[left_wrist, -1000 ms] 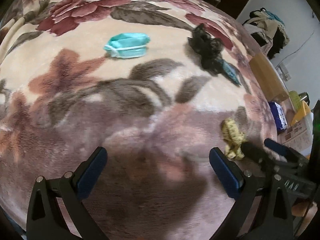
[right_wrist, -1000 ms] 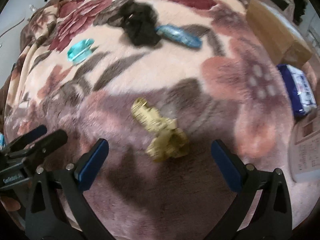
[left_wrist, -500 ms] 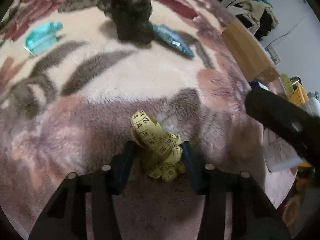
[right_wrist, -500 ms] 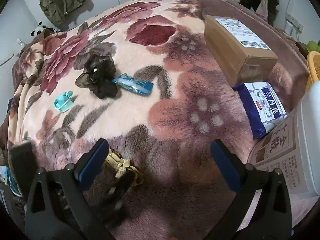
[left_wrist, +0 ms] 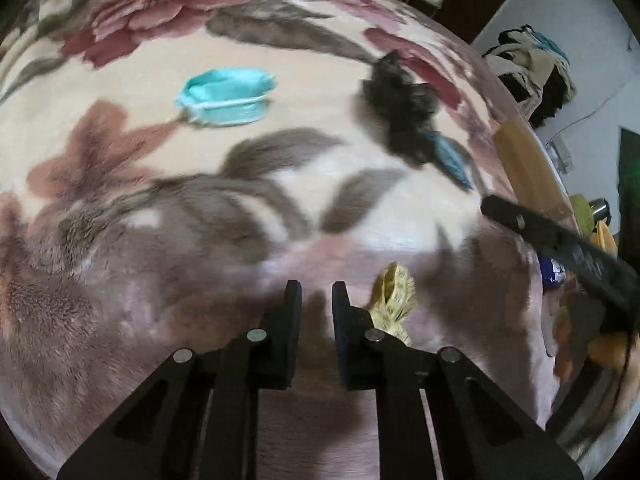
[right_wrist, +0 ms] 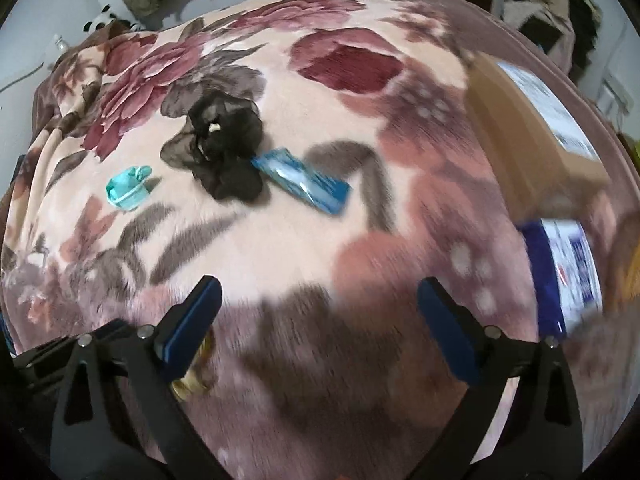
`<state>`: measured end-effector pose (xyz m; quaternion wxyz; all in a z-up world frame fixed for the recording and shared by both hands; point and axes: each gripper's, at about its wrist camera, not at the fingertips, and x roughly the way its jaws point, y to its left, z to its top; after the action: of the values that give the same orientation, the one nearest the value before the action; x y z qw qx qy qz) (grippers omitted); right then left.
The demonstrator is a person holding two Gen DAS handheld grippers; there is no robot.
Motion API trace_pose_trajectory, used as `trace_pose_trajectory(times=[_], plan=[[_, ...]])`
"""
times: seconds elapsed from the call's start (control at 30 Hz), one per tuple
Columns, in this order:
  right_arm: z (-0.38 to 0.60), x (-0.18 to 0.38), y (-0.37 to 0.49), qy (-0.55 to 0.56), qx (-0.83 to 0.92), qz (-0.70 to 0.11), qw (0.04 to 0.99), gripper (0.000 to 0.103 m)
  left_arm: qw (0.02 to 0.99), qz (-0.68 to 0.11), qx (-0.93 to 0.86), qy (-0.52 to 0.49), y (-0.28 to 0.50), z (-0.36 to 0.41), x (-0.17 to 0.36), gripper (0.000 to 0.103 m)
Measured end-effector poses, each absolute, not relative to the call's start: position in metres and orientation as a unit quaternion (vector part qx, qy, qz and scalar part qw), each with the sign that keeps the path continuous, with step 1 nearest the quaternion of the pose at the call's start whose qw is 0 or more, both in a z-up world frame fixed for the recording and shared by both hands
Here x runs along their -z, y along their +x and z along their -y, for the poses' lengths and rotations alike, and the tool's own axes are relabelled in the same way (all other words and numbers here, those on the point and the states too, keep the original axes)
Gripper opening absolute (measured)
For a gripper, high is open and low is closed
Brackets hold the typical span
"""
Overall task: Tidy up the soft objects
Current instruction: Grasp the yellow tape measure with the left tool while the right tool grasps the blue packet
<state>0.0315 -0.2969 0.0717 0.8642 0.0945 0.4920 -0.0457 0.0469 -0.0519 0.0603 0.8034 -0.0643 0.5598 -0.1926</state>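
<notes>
My left gripper [left_wrist: 316, 300] is shut above the flowered blanket [left_wrist: 120, 240], and only blanket shows in the thin gap between its fingers. A crumpled yellow tape measure [left_wrist: 394, 300] lies against the outer side of its right finger; whether a strand is caught I cannot tell. The tape measure [right_wrist: 192, 384] also peeks out behind the left finger of my right gripper [right_wrist: 320, 312], whose wide jaws are closing with nothing between them. Farther back lie a teal face mask [left_wrist: 226, 96], a black gauzy fabric bunch [right_wrist: 224, 152] and a blue packet [right_wrist: 304, 184].
A cardboard box [right_wrist: 532, 120] and a blue-and-white pack [right_wrist: 568, 272] sit at the blanket's right edge. Clothes are piled at the far right [left_wrist: 532, 68]. The right gripper's arm [left_wrist: 560, 248] crosses the right side of the left wrist view.
The left jaws went from wide open to shut, closing around the tape measure, then the left hand pulled back. The right gripper moved off the tape measure and now looks over the blanket's middle.
</notes>
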Motion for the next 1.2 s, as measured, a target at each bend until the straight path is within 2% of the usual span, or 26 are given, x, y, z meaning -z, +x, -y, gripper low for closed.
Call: trace_pose_trajectory(times=[0.07,0.17,0.2,0.27,0.33,0.4,0.5,0.63,0.8,0.93,0.97,1.0,1.07,1.2], plan=[[0.290,-0.063,0.056,0.069,0.036,-0.505,0.859,0.090,0.797,-0.565,0.200,-0.075,0.048,0.041,-0.056,0.019],[0.282,-0.050,0.083,0.027,0.030,-0.529,0.848,0.078,0.794,-0.563,0.212,-0.087,0.046,0.028,-0.056,0.053],[0.279,-0.047,0.089,0.011,0.034,-0.533,0.845,0.077,0.795,-0.560,0.214,-0.090,0.044,0.024,-0.057,0.060],[0.276,-0.041,0.100,-0.020,0.041,-0.537,0.842,0.077,0.795,-0.559,0.217,-0.097,0.042,0.019,-0.059,0.067],[0.277,-0.034,0.106,-0.031,0.040,-0.545,0.837,0.067,0.791,-0.561,0.224,-0.098,0.041,0.017,-0.060,0.069],[0.278,-0.031,0.106,-0.031,0.030,-0.550,0.834,0.040,0.790,-0.560,0.231,-0.092,0.038,0.020,-0.063,0.069],[0.279,-0.040,0.090,-0.019,0.026,-0.539,0.842,0.019,0.790,-0.556,0.246,-0.076,0.031,0.030,-0.067,0.069],[0.283,-0.053,0.050,0.024,0.013,-0.531,0.847,0.015,0.785,-0.560,0.258,-0.060,0.026,0.048,-0.066,0.069],[0.281,-0.056,0.006,0.098,-0.019,-0.544,0.833,0.014,0.786,-0.557,0.267,-0.023,0.022,0.067,-0.063,0.069],[0.272,-0.060,-0.005,0.049,-0.018,-0.530,0.846,0.017,0.781,-0.560,0.276,-0.009,0.024,0.084,-0.058,0.068],[0.271,-0.063,0.001,0.035,-0.016,-0.521,0.852,0.026,0.780,-0.561,0.279,-0.002,0.025,0.090,-0.057,0.067],[0.271,-0.064,0.006,0.031,-0.014,-0.517,0.855,0.048,0.778,-0.561,0.282,0.012,0.026,0.097,-0.055,0.057],[0.273,-0.068,0.019,0.032,-0.016,-0.503,0.864,0.074,0.777,-0.563,0.280,0.035,0.025,0.104,-0.049,0.039],[0.261,-0.068,0.051,-0.004,-0.044,-0.496,0.867,0.077,0.780,-0.566,0.267,0.012,0.028,0.092,-0.041,0.034]])
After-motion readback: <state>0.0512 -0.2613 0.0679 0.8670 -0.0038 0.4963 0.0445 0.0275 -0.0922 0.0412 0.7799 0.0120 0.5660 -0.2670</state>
